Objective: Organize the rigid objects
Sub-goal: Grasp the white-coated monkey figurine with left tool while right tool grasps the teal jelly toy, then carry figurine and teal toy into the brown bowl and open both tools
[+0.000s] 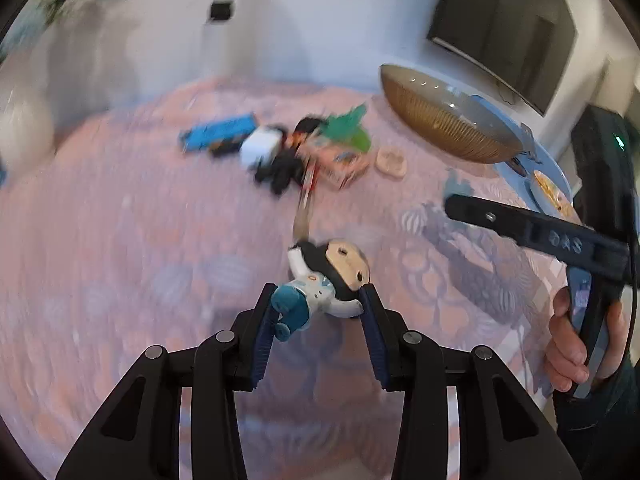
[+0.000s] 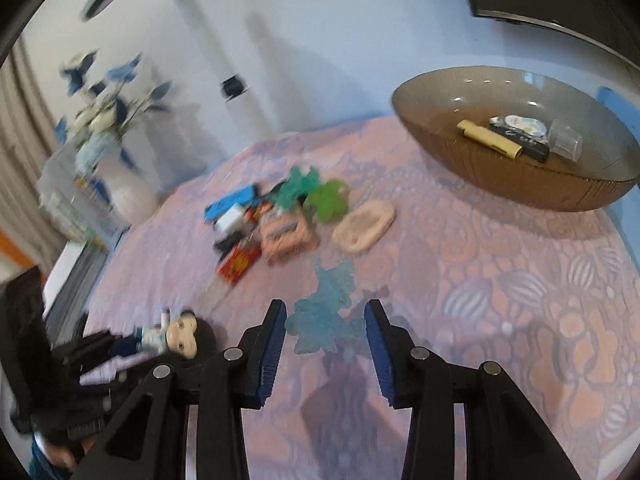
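Observation:
A small doll with black hair, a white top and blue trousers lies crosswise between the pads of my left gripper, which is shut on its body. The right wrist view shows the same doll at the lower left. My right gripper is shut on a flat translucent blue figure, with both pads against its sides. In the left wrist view that right gripper reaches in from the right, held by a hand. A brown ribbed bowl stands at the back right.
A pile of small toys and a beige oval piece lie mid-table on the pink patterned cloth. The bowl holds a yellow marker and other small items. A vase of flowers stands far left, and a blue plate behind the bowl.

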